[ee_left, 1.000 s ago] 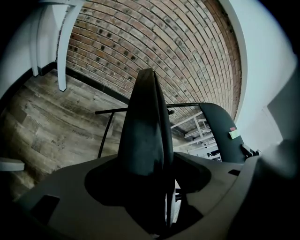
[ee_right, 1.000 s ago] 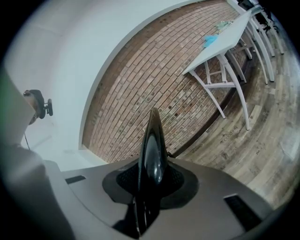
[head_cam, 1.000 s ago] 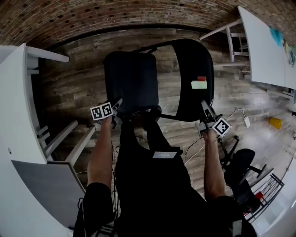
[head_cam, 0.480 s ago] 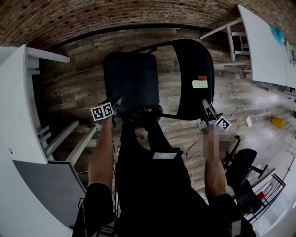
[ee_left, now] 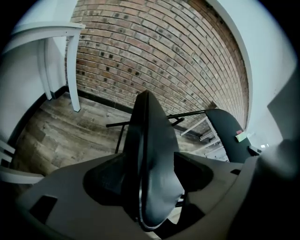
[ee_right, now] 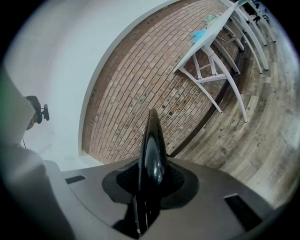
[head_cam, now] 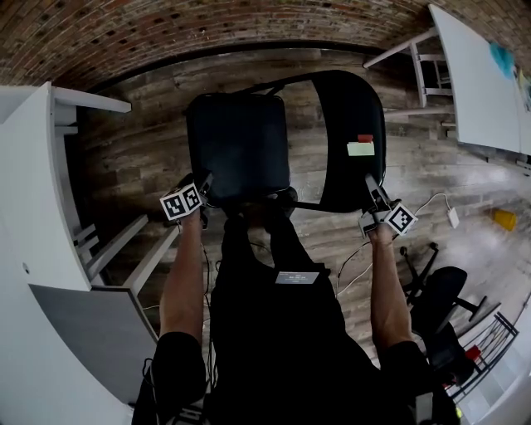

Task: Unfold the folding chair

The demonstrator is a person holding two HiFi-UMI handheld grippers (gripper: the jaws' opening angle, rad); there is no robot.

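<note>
The black folding chair stands open on the wood floor, with its seat [head_cam: 236, 141] flat and its backrest [head_cam: 348, 124] at the right. My left gripper [head_cam: 205, 184] is at the seat's near left corner. Its jaws have just been opening, and the seat's edge [ee_left: 150, 154] is still between them with the pads [ee_left: 201, 176] close beside it. My right gripper [head_cam: 371, 192] is shut on the backrest's thin near edge [ee_right: 151, 159]. A green note [head_cam: 360, 149] and a red tag [head_cam: 363, 139] are stuck to the backrest.
A white table [head_cam: 33, 207] is close on the left and another white table [head_cam: 473, 75] stands at the far right. A brick wall [head_cam: 166, 25] runs behind the chair. Cables [head_cam: 353, 266] and an office chair's base [head_cam: 436, 299] lie at the right near my legs.
The seat looks slightly wider and flatter in the head view. Both grippers stay at the same spots on the chair, with only small shifts.
</note>
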